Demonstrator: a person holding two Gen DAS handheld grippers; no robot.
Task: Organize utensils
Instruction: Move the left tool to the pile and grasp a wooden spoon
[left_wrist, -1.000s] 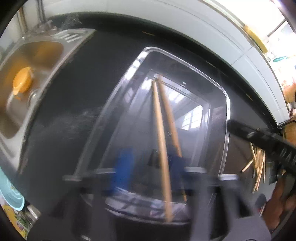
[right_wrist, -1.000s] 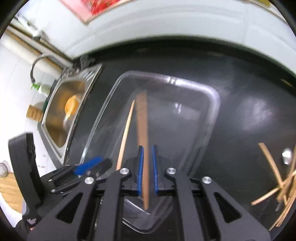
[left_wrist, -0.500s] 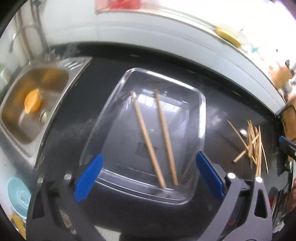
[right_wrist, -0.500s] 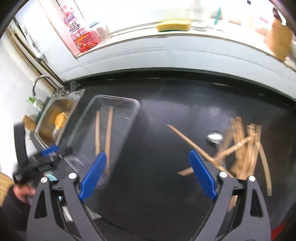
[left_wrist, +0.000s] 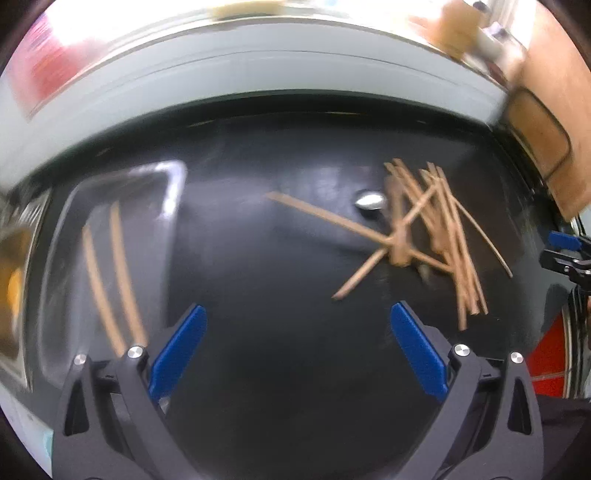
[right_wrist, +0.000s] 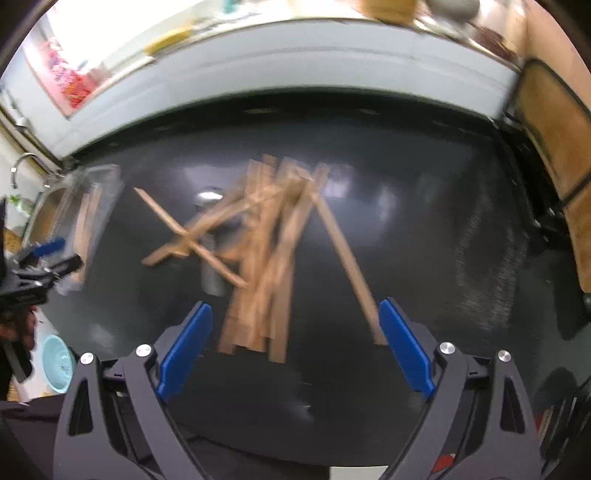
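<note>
- We have swung both grippers away from the clear tray (left_wrist: 110, 229) toward the loose pile; the two chopsticks in the tray (left_wrist: 110, 273) that we were carrying now lie there.
- Our left gripper (left_wrist: 295, 347) and right gripper (right_wrist: 291, 347) both stand wide open, nothing between the jaws.
- The chopstick pile (right_wrist: 266, 258) lies scattered on the black counter (right_wrist: 443, 258), with a metal spoon (left_wrist: 367, 201) among it.
- We judge the job barely begun: two pieces sorted, most left.
</note>
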